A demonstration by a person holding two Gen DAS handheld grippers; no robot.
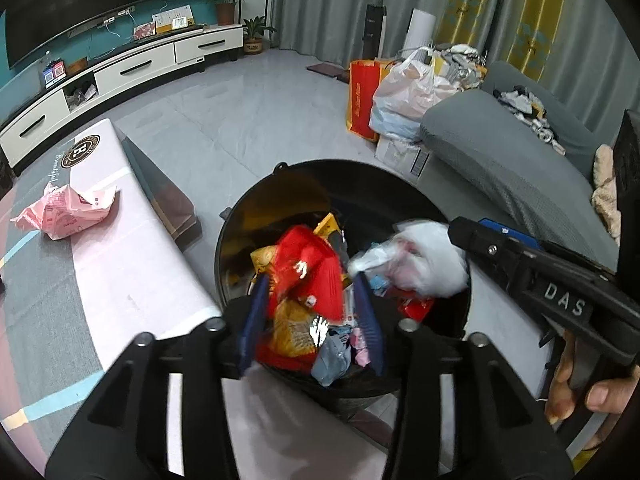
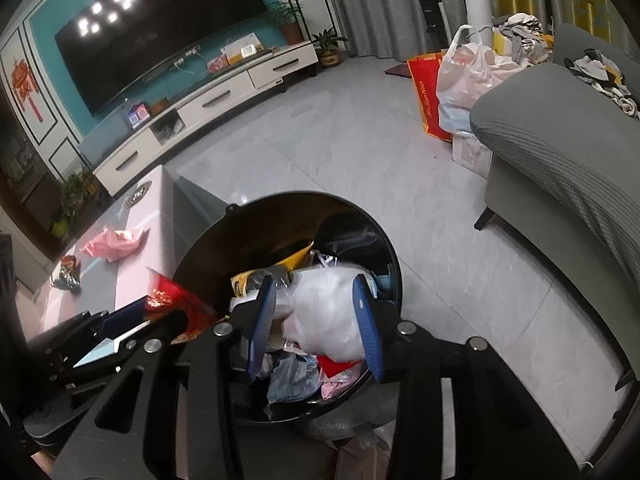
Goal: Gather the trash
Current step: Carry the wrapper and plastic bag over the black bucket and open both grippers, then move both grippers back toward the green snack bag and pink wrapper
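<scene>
While both grippers are held over the bin (image 1: 240, 240), a red wrapper (image 1: 316, 272) is seen between the spread fingers of the left gripper (image 1: 312, 320), though a grip cannot be told. A white bag (image 2: 328, 312) is bracketed by the wide right gripper (image 2: 316, 328), apparently not pinched. Farther off, a crumpled pink wrapper (image 1: 68, 212) is left near the table's (image 1: 132, 280) far end. It is judged light, soft and crushable, best pinched at a raised fold.
</scene>
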